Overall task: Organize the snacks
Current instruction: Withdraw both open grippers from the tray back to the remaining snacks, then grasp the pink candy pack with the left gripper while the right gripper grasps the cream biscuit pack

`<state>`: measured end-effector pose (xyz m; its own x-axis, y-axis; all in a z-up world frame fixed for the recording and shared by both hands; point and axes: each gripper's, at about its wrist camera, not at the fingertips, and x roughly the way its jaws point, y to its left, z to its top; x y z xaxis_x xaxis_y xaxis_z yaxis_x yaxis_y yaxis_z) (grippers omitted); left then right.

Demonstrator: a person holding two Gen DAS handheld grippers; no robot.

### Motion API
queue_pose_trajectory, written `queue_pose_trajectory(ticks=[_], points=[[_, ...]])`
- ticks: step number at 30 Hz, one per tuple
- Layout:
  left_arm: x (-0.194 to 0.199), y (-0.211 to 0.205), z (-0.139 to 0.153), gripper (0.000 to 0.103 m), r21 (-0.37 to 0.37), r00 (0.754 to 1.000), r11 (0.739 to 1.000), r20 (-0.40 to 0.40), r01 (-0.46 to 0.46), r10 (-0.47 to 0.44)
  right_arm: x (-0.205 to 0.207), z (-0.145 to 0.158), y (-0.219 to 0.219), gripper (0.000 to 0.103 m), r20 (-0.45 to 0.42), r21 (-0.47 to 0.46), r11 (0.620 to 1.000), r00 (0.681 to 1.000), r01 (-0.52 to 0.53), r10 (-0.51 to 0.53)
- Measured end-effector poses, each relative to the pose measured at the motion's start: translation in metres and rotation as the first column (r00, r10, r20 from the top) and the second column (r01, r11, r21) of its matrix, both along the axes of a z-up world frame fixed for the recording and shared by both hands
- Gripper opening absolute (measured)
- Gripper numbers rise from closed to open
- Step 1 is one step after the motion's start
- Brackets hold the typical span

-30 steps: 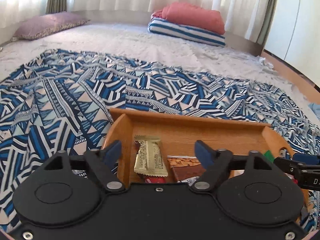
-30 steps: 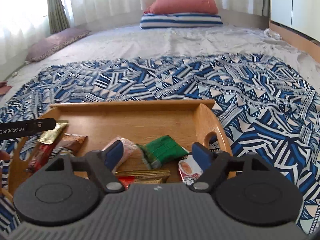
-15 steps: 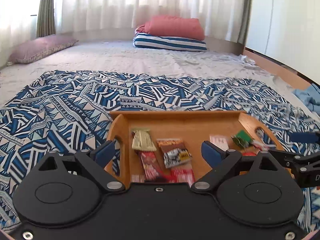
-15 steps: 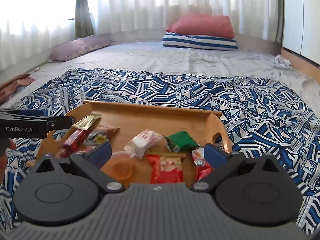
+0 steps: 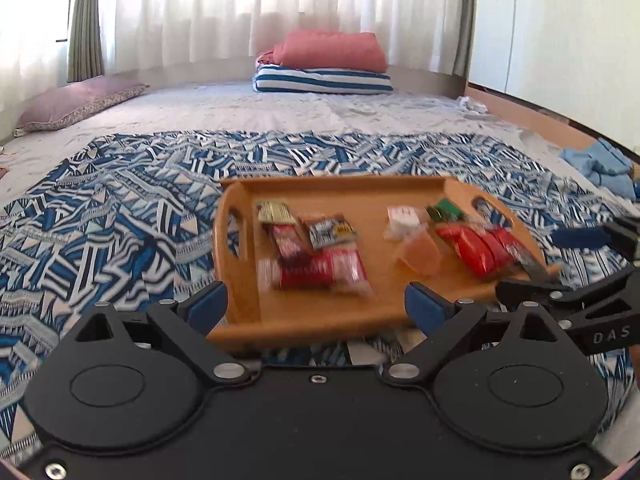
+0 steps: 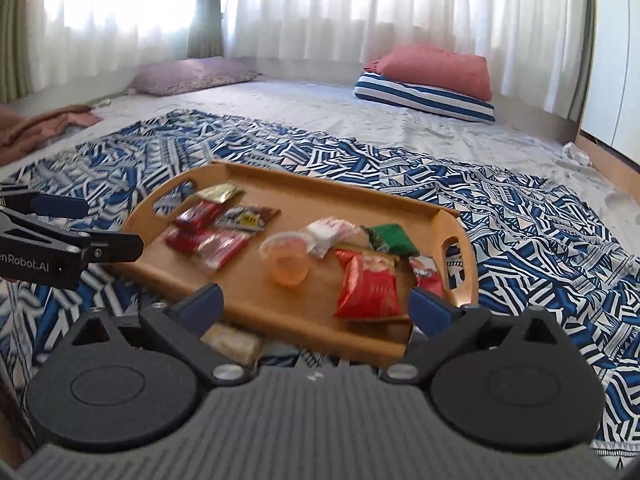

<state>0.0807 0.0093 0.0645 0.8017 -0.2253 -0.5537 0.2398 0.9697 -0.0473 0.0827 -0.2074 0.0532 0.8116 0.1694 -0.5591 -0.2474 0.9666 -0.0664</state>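
Below, wooden tray [image 6: 460,276] of scattered snack packets [image 6: 366,286]; both hand-held grippers wide, empty.

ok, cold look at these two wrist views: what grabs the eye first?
The wooden tray in the middle of the blue-and-white patterned cloth, scattered with snack packets: a big red packet near its right end, a green one behind that, and a small orange jelly cup mid-tray. Next, the two open grippers at the tray's near edge, the left gripper and right gripper, neither holding anything.
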Motion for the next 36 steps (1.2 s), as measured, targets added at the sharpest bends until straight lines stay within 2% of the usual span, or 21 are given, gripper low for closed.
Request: queue_pose_trajectory(ticks=[9,18,25,27,29,33,36], points=[[-0.04,-0.007,-0.029,0.096,0.003,0.998,0.999,-0.049,0.034,-0.034,-0.027,-0.018,0.008,0.103,-0.005,-0.09,0.994,0.998,-0.058,0.058],[-0.045,-0.025,-0.035,0.094,-0.025,0.989,0.993,-0.087,0.119,-0.121,-0.037,-0.03,-0.007,0.103,-0.041,-0.115,0.992,0.998,-0.043,0.039],[-0.039,-0.054,-0.037,0.062,-0.043,0.971,0.98,-0.129,0.196,-0.2,-0.039,-0.032,-0.018,0.103,-0.042,-0.109,0.994,0.999,-0.012,0.007],[-0.035,-0.06,-0.041,0.049,-0.047,0.965,0.976,-0.146,0.215,-0.219,-0.038,-0.034,-0.02,0.103,-0.049,-0.101,0.995,0.999,-0.007,0.002],[-0.03,-0.064,-0.044,0.028,-0.048,0.962,0.978,-0.177,0.201,-0.206,-0.037,-0.036,-0.02,0.103,-0.053,-0.106,0.994,0.999,0.005,-0.011],[-0.032,-0.054,-0.036,0.027,-0.103,0.973,0.983,-0.162,0.149,-0.164,-0.033,-0.039,-0.019,0.103,-0.066,-0.065,0.998,0.998,0.012,-0.017],[-0.036,-0.042,-0.025,0.027,-0.061,0.99,0.994,-0.097,0.093,-0.098,-0.028,-0.04,-0.014,0.103,-0.076,-0.02,1.0,0.997,0.008,-0.009]])
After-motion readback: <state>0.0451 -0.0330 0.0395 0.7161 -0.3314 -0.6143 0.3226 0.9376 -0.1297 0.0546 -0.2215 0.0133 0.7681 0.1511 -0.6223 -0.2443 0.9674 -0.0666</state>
